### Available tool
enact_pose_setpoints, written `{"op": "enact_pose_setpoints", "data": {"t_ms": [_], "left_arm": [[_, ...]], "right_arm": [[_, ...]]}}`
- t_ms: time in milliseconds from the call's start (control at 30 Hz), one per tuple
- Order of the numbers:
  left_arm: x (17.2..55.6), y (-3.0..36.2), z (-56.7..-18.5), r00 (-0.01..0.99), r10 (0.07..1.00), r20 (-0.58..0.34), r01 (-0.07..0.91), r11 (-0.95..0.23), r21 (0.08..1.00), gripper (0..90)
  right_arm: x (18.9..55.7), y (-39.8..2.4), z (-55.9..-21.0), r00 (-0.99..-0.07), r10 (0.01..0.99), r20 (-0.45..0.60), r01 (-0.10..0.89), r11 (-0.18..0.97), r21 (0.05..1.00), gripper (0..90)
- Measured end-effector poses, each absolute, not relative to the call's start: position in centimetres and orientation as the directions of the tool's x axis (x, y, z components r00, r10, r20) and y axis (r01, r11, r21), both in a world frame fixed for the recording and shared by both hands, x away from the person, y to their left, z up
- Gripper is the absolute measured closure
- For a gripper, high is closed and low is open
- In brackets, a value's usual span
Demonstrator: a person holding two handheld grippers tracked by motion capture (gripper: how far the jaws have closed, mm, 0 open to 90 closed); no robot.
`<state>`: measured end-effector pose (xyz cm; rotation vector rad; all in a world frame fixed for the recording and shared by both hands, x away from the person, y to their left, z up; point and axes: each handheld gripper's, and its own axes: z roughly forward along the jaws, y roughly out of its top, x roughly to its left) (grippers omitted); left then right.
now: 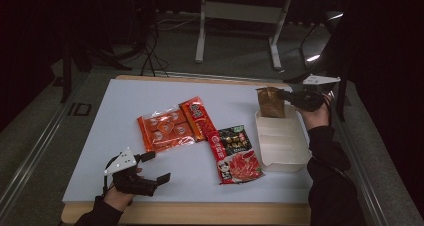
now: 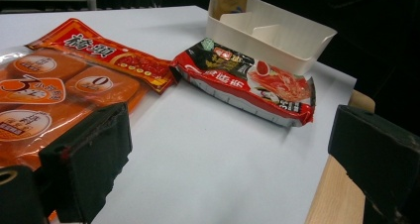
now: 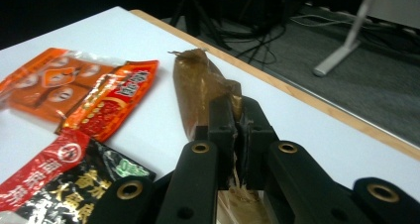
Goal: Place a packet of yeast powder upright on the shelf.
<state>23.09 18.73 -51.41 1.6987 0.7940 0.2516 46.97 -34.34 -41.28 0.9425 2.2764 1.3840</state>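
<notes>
A crinkly brown translucent packet [image 3: 198, 87] is pinched edge-on between the closed jaws of the right gripper [image 3: 236, 117] and held upright over the far compartment of the white plastic divided tray [image 1: 281, 143]. The placing step appears in hand; lowering and release are called for next. The left gripper [image 1: 150, 167] is held wide open, empty, near the table's front edge.

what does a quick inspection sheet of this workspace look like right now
surface: white table, wooden edge.
job's things: brown packet upright over the far end of the white divided bin, pinched by the right gripper.
clutter: orange snack pack, red sachet, red-black pouch lying flat beside the bin.
grippers: right shut on the packet; left gripper open, holding nothing, near the orange pack.
cables: loose cables on the floor behind.
surroundings: dark room, white stand legs.
</notes>
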Motion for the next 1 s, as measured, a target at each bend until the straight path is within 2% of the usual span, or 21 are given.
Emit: {"op": "enact_pose_setpoints", "data": {"t_ms": [200, 300, 367, 433, 700, 833, 933, 1000], "left_arm": [[23.1, 18.7, -51.4, 0.74, 0.626, -0.246, 0.367, -0.068, 0.928, 3.6], [23.1, 18.6, -51.4, 0.739, 0.627, -0.248, 0.366, -0.065, 0.928, 3.6], [23.2, 18.6, -51.4, 0.739, 0.625, -0.251, 0.369, -0.065, 0.927, 3.6], [23.2, 18.6, -51.4, 0.739, 0.625, -0.251, 0.369, -0.064, 0.927, 3.6], [23.2, 18.6, -51.3, 0.739, 0.619, -0.264, 0.371, -0.048, 0.928, 3.5], [23.2, 18.6, -51.3, 0.737, 0.64, -0.217, 0.343, -0.077, 0.936, 4.3], [23.1, 18.7, -51.3, 0.735, 0.645, -0.207, 0.321, -0.063, 0.945, 4.4], [23.2, 18.7, -51.2, 0.734, 0.637, -0.235, 0.345, -0.052, 0.937, 4.7]], "right_arm": [[46.8, -35.8, -41.5, -0.67, 0.738, 0.078, 0.414, 0.284, 0.865, 83.0], [46.4, -36.1, -41.1, -0.654, 0.751, 0.089, 0.413, 0.257, 0.874, 77.4], [46.1, -36.3, -40.6, -0.641, 0.762, 0.096, 0.402, 0.226, 0.887, 69.2], [45.9, -36.4, -40.3, -0.64, 0.762, 0.1, 0.4, 0.219, 0.89, 69.0], [43.9, -36.0, -38.5, -0.627, 0.777, 0.06, 0.375, 0.234, 0.897, 56.1], [42.8, -35.3, -37.8, -0.628, 0.775, 0.062, 0.367, 0.224, 0.903, 45.2], [41.8, -34.7, -37.5, -0.637, 0.769, 0.054, 0.341, 0.218, 0.914, 41.7], [41.3, -34.5, -37.3, -0.644, 0.763, 0.055, 0.331, 0.213, 0.919, 41.2]]}}
